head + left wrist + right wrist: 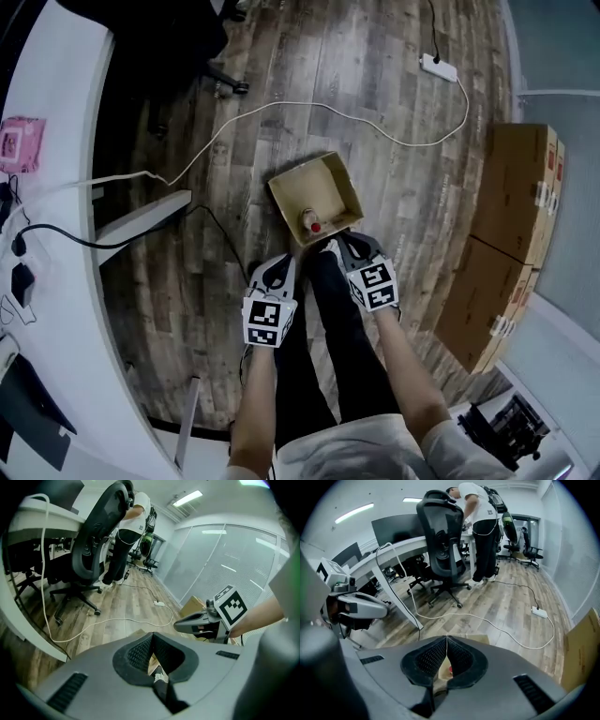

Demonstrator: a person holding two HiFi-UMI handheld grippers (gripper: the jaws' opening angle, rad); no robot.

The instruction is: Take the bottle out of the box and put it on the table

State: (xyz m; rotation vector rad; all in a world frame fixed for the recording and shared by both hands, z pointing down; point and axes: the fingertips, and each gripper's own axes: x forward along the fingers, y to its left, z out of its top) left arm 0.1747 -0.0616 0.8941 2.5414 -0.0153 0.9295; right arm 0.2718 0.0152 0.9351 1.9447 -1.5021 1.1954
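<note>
Status of task: nothing is done yet as far as we can see. The bottle stands upright inside the open cardboard box, near the box's closer wall, with its red cap showing from above. The box sits on the wooden floor just ahead of our feet. The left gripper hangs short of the box, beside our leg, and touches nothing. Its own view shows the jaws tip to tip with nothing between them. The right gripper is at the box's near edge, close to the bottle but apart from it. Its jaws are also pressed together and empty, and the red cap shows through the gap behind the pads. The table, the white curved top at our left, lies well apart from the box. We judge that the whole sequence is still ahead. A gripper must open, reach into the box, and close on the bottle. It then lifts the bottle clear of the walls, carries it left, and sets it on the table.
</note>
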